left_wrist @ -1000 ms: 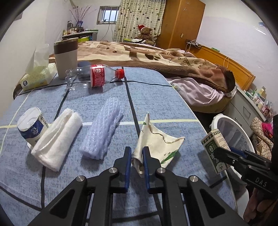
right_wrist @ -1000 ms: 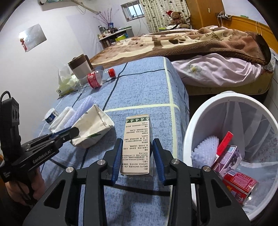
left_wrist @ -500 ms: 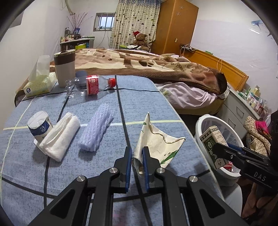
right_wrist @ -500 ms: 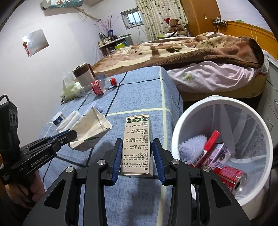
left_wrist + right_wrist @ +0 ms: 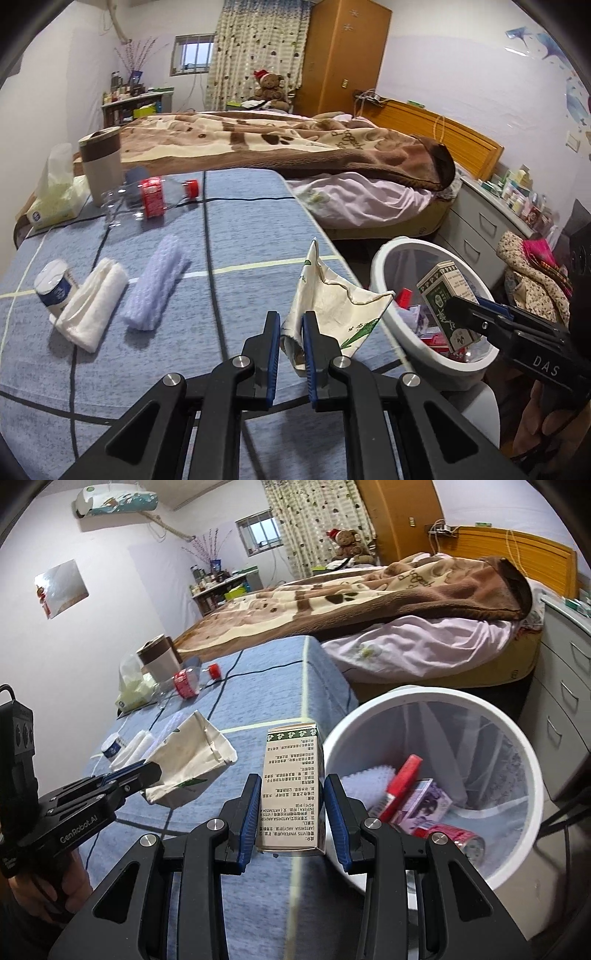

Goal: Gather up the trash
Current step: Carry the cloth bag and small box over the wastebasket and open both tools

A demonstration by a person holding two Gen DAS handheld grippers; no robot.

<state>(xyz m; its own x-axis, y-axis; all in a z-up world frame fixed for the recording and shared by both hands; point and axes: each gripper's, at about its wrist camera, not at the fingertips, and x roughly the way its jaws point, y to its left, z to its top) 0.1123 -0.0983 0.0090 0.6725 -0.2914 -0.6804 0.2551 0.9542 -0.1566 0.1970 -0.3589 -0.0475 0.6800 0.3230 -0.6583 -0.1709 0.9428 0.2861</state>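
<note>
Fingers of the left gripper [image 5: 290,345] are pressed narrowly on the crumpled cream paper bag with a green leaf print [image 5: 334,306], which hangs above the near right edge of the blue bedspread with dark and pale lines [image 5: 240,236]. The bag's long axis runs up and away from the fingers, and its torn open end points to the right, toward the white round trash bin with a clear liner [image 5: 386,258].

The right gripper [image 5: 291,816] holds a tall green and white printed carton box [image 5: 291,786] by its long sides. The box's long axis points forward along the fingers, its green patterned end is the far one, and the small printed text reads upside down. It stays partly over the bed edge and partly over the bin rim [image 5: 334,738].

Only the right wrist view shows the bin contents: a pale knitted cloth [image 5: 364,781], a red flat pack [image 5: 400,786], a purple box [image 5: 424,805] and a red can [image 5: 460,840].

Only the left wrist view shows clearly a lilac rolled cloth [image 5: 157,282], a white folded towel [image 5: 94,302] and a small blue and white tissue roll [image 5: 53,284]. Farther lies a clear plastic bottle with a red label and cap [image 5: 153,195], on its side.
</note>
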